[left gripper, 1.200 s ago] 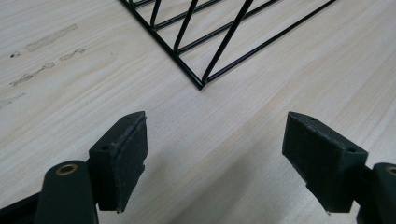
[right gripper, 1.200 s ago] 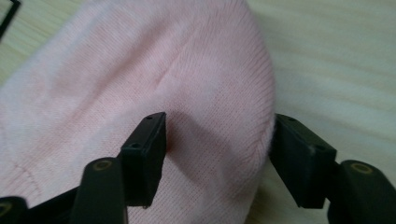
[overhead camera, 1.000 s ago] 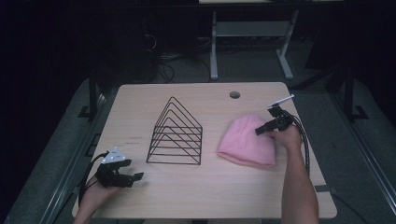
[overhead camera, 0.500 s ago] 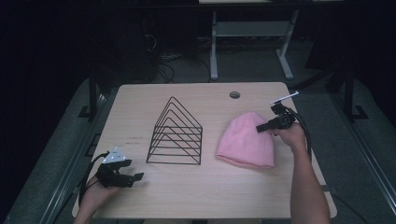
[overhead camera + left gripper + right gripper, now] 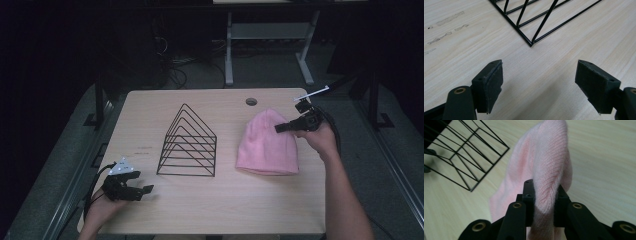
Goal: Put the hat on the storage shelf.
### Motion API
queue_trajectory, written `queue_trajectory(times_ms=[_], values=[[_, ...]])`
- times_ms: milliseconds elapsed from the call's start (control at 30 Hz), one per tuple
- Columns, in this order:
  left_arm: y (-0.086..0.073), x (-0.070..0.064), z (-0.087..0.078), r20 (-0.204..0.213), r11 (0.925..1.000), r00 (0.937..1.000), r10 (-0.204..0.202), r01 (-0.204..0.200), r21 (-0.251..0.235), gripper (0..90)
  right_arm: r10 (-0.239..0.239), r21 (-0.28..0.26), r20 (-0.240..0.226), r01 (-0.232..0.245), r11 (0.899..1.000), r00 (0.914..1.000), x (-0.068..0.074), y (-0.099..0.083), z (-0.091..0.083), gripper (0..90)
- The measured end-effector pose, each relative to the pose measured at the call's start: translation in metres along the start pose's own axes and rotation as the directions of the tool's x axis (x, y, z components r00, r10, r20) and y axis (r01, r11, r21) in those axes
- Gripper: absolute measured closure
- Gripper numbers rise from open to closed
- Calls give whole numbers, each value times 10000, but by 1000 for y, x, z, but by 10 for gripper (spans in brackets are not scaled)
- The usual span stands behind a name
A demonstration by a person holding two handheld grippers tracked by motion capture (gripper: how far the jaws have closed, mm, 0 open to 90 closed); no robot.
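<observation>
The right gripper (image 5: 543, 202) pinches a fold of the pink knit beanie (image 5: 541, 167) between closed jaws, the hat lying on the table (image 5: 280, 210) right of the black wire rack (image 5: 189, 145). The left gripper (image 5: 544, 82) waits with jaws wide above bare wood near the rack's corner. The thin pinch of stretchy knit could slip free if lifted quickly, or drag and snag the rack.

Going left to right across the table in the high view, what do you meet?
Left gripper with open jaws → black wire rack → pink knit hat → right gripper, pinching a fold of the hat at its right edge.
</observation>
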State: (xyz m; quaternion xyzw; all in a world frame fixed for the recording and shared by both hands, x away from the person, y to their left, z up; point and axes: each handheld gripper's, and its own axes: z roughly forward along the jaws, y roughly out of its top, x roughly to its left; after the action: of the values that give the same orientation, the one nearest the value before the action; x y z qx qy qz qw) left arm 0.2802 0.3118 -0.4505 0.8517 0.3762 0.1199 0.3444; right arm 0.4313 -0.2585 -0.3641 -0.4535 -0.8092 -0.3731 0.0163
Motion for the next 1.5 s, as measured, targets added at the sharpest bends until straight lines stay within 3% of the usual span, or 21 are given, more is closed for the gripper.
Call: queue_trajectory(times_ms=[267,467,700,1067,1500], values=[[1,-3,-3,151,9999,9998,-111,112,-70,225,-880,-407,21,880,9953,9961,30,14,-30,766],[5,-4,-8,323,9997,9993,-160,166,-203,225,-1603,-731,151,1610,9842,9870,54,24,-53,767],[14,-7,-14,511,9996,9986,-134,147,-258,225,-2220,-1007,159,2225,9697,9749,74,32,-68,767],[36,-7,-34,850,9995,9962,187,-166,-251,225,-3003,-1284,227,3007,9450,9536,107,50,-87,767],[58,-5,-57,1156,9992,9925,394,-379,-148,225,-3951,-1519,21,3909,9078,9186,153,82,-95,767]])
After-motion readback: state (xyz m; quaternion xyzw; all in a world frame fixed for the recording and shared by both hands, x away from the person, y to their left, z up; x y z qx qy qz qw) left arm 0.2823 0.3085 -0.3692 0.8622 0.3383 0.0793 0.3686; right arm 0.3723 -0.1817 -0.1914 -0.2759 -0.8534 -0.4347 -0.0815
